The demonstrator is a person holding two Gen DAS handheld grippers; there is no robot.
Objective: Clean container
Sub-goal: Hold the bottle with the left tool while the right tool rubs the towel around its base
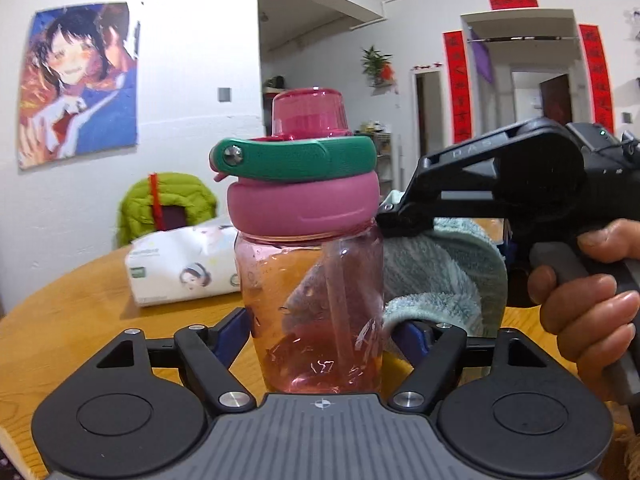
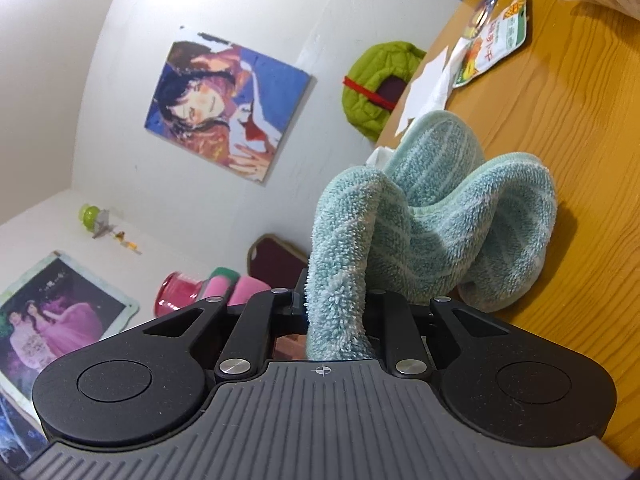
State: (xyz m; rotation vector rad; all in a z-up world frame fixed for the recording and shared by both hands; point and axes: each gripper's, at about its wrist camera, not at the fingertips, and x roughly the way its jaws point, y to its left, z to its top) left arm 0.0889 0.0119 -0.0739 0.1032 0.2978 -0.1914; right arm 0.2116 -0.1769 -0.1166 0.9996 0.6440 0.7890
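Wiping step: my left hand-held gripper clamped the pink water bottle upright; my right hand-held gripper pinched the teal towel. Next: rub its wall firmly.

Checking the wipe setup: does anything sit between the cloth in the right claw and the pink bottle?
Nothing visible does. The cloth in the right claw already lies against the side of the bottle, which the left claw holds.
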